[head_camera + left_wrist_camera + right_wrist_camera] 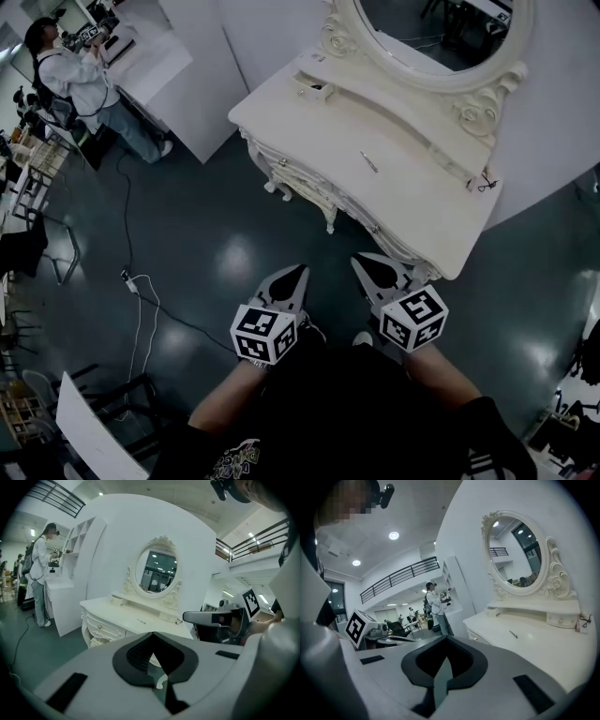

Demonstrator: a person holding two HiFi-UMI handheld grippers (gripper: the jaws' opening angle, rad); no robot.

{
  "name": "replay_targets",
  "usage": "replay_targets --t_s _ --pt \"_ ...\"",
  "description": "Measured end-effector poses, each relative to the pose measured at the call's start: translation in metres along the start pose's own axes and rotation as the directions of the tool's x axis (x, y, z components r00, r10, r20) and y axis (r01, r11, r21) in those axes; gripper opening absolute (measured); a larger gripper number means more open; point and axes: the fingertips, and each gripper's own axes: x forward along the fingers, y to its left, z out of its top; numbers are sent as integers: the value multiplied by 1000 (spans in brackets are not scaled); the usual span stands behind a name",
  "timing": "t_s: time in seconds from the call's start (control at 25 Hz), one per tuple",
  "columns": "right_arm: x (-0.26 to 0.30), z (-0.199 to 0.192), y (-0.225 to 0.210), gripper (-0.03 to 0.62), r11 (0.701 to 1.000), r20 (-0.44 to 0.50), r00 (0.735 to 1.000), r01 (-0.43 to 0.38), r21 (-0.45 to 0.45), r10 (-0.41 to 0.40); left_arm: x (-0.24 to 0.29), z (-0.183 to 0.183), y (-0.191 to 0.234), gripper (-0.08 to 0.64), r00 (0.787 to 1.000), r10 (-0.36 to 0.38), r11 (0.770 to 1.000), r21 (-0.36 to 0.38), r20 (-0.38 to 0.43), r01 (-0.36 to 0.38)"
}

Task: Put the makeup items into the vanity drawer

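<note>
Makeup item (369, 161), one thin stick too small to identify, lay mid-top on the vanity (422, 187). Its drawer fronts (302, 178) were largely hidden under the top's edge. Left gripper (298, 273) and right gripper (362, 262), just short of the vanity, had jaws pressed together, empty.

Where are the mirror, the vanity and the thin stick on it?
mirror (433, 28), head view, on the glass.
vanity (412, 199), head view, bare top.
stick (368, 161), head view, its middle.
</note>
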Motion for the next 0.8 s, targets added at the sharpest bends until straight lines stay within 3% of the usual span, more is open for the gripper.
replay_targets --t_s 0.4,0.8 --pt "60 17 -17 29 992 39 992 116 43 -118 24 32 63 5 996 -86 995 51 -19 87" --pt "102 23 -24 29 974 49 974 216 67 -219 33 54 115 5 991 -137 989 56 -1 137"
